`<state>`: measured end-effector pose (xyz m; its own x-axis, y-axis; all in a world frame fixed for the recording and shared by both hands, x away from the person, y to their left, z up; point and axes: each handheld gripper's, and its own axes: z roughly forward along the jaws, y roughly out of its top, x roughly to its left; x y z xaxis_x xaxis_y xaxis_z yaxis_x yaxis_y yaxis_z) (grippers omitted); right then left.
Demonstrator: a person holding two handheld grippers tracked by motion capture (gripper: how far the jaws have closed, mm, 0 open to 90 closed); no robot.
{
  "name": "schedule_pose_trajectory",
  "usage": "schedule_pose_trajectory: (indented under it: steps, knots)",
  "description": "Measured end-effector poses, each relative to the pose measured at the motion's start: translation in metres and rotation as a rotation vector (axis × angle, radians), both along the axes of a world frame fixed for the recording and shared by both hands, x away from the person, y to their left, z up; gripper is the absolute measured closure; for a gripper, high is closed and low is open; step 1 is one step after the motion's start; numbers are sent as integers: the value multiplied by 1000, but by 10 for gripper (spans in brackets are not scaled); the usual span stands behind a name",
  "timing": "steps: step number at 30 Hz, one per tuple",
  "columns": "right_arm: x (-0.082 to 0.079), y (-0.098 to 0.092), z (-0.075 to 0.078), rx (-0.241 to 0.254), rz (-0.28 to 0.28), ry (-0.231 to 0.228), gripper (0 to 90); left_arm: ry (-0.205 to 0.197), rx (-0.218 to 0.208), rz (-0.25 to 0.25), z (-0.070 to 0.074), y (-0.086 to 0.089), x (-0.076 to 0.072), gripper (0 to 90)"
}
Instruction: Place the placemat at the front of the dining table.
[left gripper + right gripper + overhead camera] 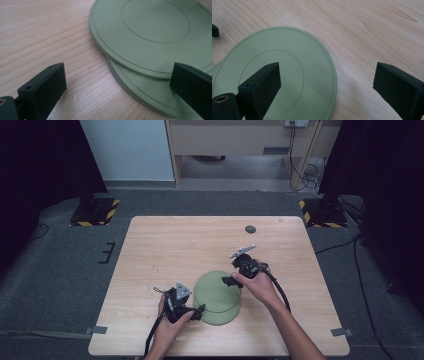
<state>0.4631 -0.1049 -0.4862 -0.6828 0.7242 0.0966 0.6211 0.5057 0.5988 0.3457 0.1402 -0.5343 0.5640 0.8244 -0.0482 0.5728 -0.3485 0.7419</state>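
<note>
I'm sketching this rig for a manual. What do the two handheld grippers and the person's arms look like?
Both the left gripper and the right gripper are black, each topped by a grey three-cornered plate and trailing a black cable. Their fingers are blocky black slabs with small screw holes. The forearms are bare, with no sleeves in sight.

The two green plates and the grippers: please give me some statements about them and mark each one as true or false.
1. Two green plates lie overlapping, the upper plate resting partly on the lower plate. True.
2. The left gripper is shut on the lower plate. False: its jaws stand wide apart and hold nothing.
3. The right gripper is open, with one jaw over the upper plate and the other over the bare table. True.
4. The plates are red. False: both are pale green.
5. In the high view, the plates sit between the two hands. True.
</note>
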Motion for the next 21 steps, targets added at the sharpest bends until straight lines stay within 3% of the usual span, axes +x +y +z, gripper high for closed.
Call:
schedule_pose_trajectory:
  steps: [7, 15, 21]
  knots:
    - [15, 13, -15, -10, 52, 59, 89, 16, -11, 7, 0, 4, 1, 2]
    - [21, 17, -28, 15, 81, 122, 122, 35, -22, 8, -1, 5, 3, 1]
    - [22, 18, -29, 44, 102, 131, 138, 39, -27, 11, -1, 4, 4, 1]
